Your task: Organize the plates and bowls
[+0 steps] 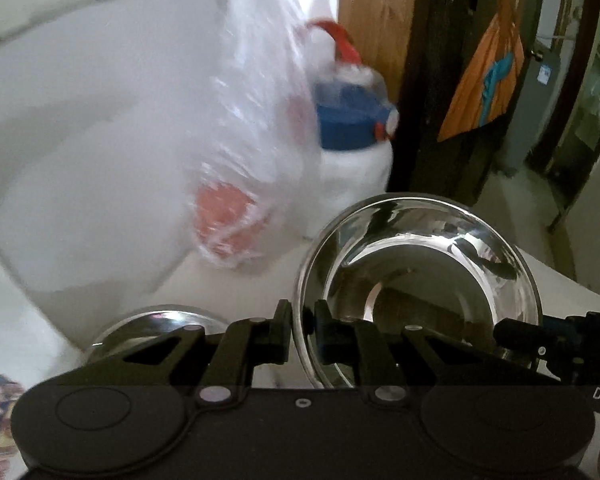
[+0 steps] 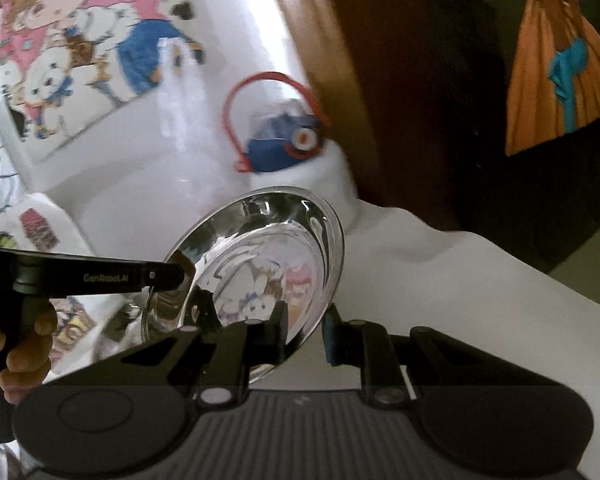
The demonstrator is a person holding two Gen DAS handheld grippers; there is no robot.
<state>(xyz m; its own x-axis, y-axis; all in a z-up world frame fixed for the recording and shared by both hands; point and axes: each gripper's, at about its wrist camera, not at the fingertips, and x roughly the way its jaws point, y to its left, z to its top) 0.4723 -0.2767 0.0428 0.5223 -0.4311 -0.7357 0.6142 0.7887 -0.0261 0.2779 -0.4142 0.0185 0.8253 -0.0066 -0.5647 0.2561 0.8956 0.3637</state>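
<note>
A shiny steel bowl (image 1: 420, 276) hangs tilted above the white top (image 1: 572, 296), held by both grippers. My left gripper (image 1: 302, 322) is shut on its near left rim, one finger outside the wall and one inside. My right gripper (image 1: 508, 331) reaches in from the right edge onto the opposite rim. In the right wrist view the same bowl (image 2: 260, 256) stands on edge, with my right gripper (image 2: 308, 330) shut on its lower right rim and my left gripper (image 2: 178, 274) pinching the left rim. A second steel dish (image 1: 156, 322) lies low at the left.
A clear plastic bag (image 1: 240, 140) with red contents hangs close ahead. Behind it stands a white jug with a blue lid (image 1: 352, 128) and a red handle. An orange cloth (image 1: 484, 80) hangs by a dark doorframe. A person's hand (image 2: 20, 348) holds the left gripper's handle.
</note>
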